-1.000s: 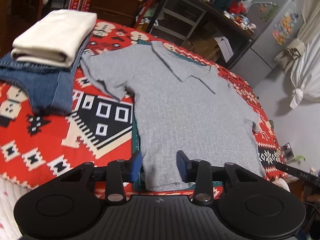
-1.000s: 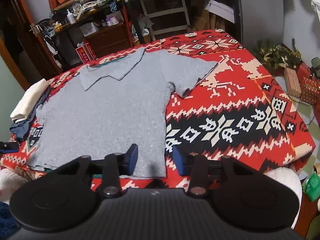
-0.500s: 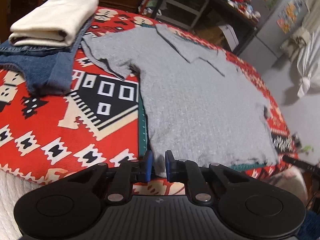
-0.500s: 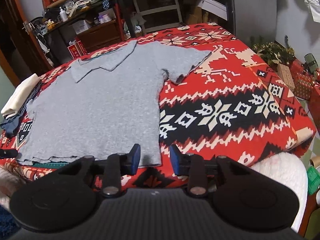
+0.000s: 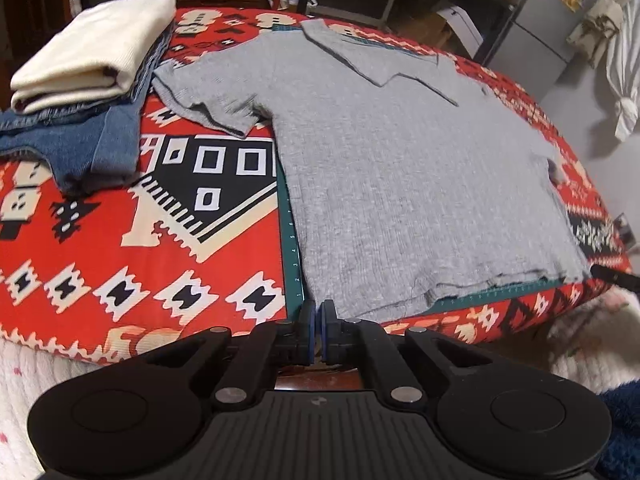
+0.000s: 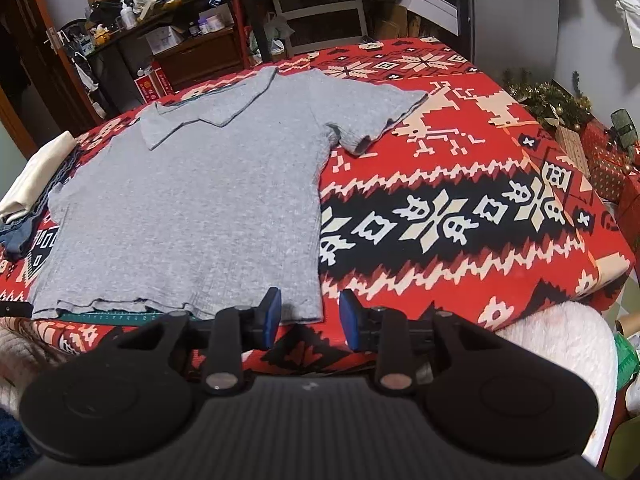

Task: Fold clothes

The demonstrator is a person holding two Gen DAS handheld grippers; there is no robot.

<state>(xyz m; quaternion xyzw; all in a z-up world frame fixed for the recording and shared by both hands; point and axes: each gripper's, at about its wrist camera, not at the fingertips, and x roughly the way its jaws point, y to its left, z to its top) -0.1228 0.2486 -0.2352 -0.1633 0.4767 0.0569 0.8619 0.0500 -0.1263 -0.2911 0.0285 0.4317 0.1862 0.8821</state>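
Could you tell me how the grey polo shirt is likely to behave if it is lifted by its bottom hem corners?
The grey polo shirt would probably drape limply: it lies flat with a wavy hem. It looks thin, so likely light. Its ribbed knit should grip rather than slip, though the patterned blanket may drag it.

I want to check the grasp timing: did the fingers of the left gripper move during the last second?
Yes. The left gripper has closed: its blue pads, earlier wide apart, now almost touch at the near left hem corner of the grey shirt, beside the green mat.
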